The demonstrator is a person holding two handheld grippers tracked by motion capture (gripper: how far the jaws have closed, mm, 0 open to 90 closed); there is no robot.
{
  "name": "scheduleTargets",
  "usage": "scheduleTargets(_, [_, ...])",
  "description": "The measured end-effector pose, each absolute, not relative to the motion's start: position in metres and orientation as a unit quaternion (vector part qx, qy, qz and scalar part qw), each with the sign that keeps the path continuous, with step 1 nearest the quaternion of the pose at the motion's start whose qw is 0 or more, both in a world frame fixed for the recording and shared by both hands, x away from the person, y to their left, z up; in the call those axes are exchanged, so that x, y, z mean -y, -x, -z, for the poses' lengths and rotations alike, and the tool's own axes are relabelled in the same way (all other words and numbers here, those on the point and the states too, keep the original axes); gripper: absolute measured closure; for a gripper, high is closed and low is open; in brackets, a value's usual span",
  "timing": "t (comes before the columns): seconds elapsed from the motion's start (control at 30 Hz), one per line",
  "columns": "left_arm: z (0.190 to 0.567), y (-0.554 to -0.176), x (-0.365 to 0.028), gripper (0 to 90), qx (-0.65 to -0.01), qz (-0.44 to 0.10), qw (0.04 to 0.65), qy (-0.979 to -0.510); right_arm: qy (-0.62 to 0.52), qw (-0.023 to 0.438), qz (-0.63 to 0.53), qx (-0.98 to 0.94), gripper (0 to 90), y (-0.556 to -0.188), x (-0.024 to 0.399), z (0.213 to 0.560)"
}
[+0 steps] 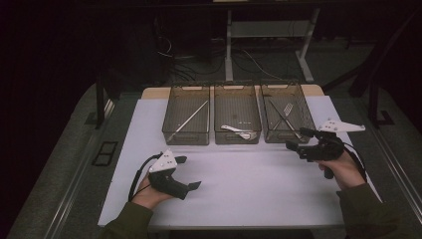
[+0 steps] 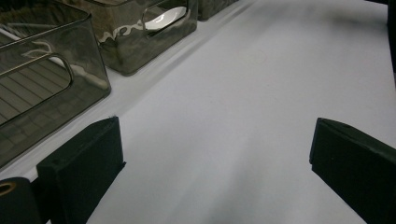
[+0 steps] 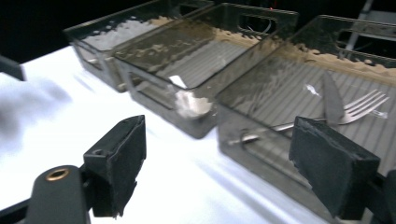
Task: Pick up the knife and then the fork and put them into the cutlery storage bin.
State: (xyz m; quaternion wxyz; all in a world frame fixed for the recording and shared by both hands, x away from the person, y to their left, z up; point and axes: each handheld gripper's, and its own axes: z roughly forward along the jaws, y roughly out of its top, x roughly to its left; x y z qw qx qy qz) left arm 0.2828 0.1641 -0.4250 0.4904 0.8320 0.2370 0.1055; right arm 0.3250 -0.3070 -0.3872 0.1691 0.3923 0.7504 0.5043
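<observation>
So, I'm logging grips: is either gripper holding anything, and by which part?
Nothing is held. The left gripper and the right gripper both stand open over the white table, nothing between their jaws.

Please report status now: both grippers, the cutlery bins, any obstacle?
Left gripper open, empty. Right gripper open, empty, beside right bin. Fork inside. Nothing in the way.

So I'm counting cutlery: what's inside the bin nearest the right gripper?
The right bin holds a fork and a knife crossing it. The bin's tinted front wall blurs their handle ends.
</observation>
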Motion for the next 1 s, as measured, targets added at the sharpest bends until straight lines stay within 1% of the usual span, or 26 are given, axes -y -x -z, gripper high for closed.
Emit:
scheduleTargets(0.3, [0.425, -0.277, -0.162, 2.4, -0.236, -0.099, 0.491, -0.833, -0.373, 0.158, -0.507, -0.761, 17.2, -0.296, 0.304, 0.407])
scheduleTargets(0.43, [0.425, -0.277, -0.163, 2.6, -0.236, -0.098, 0.493, -0.832, -0.374, 0.143, -0.507, -0.763, 17.2, -0.286, 0.304, 0.417])
scheduleTargets(1.0, [0.425, -0.275, -0.163, 2.8, -0.235, -0.094, 0.491, -0.834, -0.367, 0.131, -0.508, -0.768, 17.2, -0.258, 0.306, 0.438])
